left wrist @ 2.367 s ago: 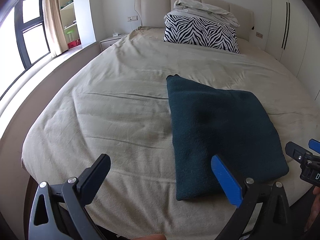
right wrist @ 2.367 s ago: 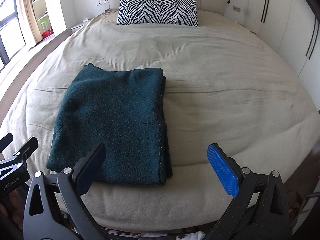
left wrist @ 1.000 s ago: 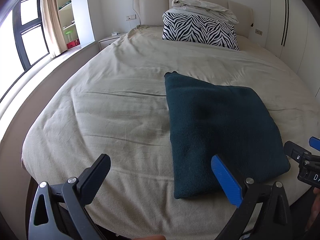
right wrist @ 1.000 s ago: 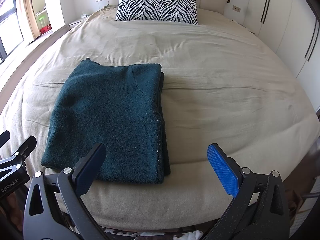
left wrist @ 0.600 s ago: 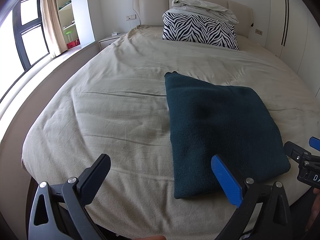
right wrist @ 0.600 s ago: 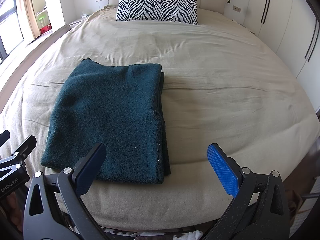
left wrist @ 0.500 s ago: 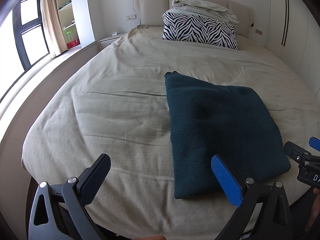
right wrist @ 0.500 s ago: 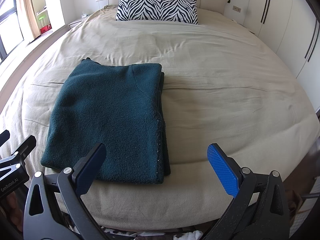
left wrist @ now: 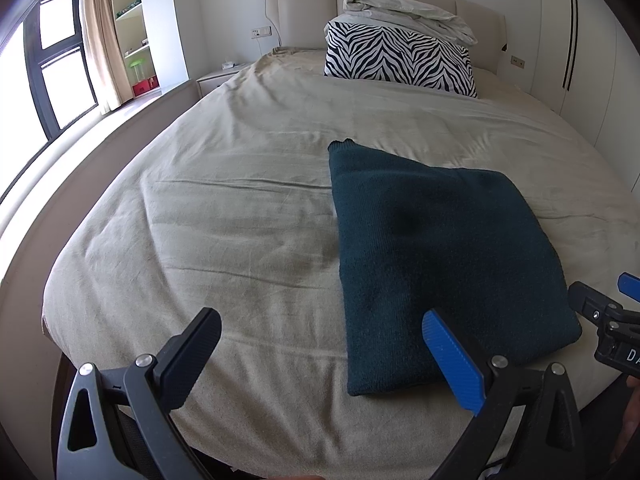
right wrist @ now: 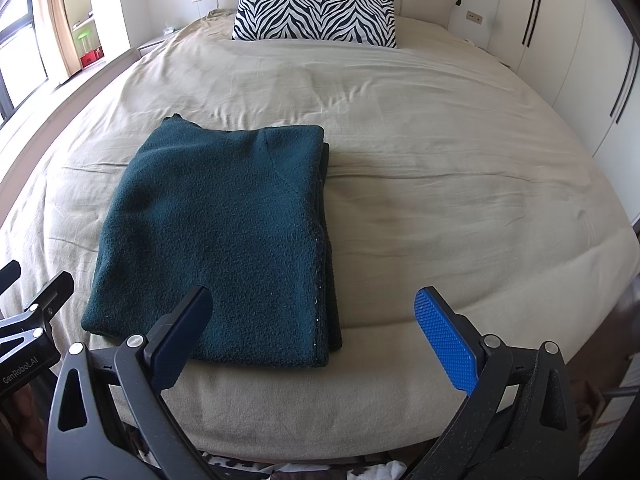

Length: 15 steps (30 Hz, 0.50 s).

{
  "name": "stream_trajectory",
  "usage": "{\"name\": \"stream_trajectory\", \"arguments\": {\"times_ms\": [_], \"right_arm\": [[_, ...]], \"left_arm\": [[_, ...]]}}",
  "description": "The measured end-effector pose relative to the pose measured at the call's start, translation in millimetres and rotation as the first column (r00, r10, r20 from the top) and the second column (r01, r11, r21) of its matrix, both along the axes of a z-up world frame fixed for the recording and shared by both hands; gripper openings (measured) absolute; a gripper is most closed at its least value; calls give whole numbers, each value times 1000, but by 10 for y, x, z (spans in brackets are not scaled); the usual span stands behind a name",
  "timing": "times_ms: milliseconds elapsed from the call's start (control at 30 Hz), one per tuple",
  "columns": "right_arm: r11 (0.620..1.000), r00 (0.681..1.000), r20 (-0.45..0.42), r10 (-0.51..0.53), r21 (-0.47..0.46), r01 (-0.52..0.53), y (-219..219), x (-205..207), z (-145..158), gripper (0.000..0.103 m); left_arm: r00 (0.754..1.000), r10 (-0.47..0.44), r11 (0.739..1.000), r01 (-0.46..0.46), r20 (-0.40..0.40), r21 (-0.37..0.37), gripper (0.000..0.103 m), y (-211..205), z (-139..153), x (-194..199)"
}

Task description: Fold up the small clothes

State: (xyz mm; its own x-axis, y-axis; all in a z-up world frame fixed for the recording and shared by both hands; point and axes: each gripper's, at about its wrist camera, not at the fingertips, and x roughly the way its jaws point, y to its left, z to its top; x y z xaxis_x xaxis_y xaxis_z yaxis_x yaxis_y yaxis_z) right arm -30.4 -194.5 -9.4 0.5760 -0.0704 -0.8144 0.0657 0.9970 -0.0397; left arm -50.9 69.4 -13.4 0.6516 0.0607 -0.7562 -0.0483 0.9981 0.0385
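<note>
At the left of the right wrist view, part of the left tool [right wrist: 28, 320] is seen at the frame edge; in its own view the left tool [left wrist: 320, 356] is held wide open and empty above the near edge of the beige-sheeted bed [left wrist: 224, 208]. Right of it, in the centre-right of the left wrist view, the dark teal fleece garment [left wrist: 432, 248] lies flat on the sheet as a neat folded rectangle, its stacked layered edges visible along its right side in the right wrist view [right wrist: 224, 232]. Further right, the right tool [right wrist: 316, 332] is likewise spread open and grips nothing, poised over the garment's near right corner. At the upper centre, a zebra-striped pillow [left wrist: 400, 62] rests against the headboard, well apart from the work.

The fold is judged nearly or fully complete. If another fold is wanted, both near corners should be pinched through all layers together, lifted evenly and carried toward the far edge, so that the stacked layers at the right are not dragged out of line. The edges should be matched before release.
</note>
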Motion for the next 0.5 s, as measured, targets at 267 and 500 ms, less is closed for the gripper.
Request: {"name": "stream_trajectory", "arguments": {"times_ms": [267, 500], "right_arm": [[1000, 1000, -1, 0, 0, 0, 3, 0, -1, 103], [1000, 1000, -3, 2, 0, -2, 6, -15, -23, 103]], "left_arm": [[1000, -7, 1000, 7, -10, -3, 103, 27, -17, 22], [1000, -12, 1000, 12, -16, -9, 103, 43, -26, 40]]}}
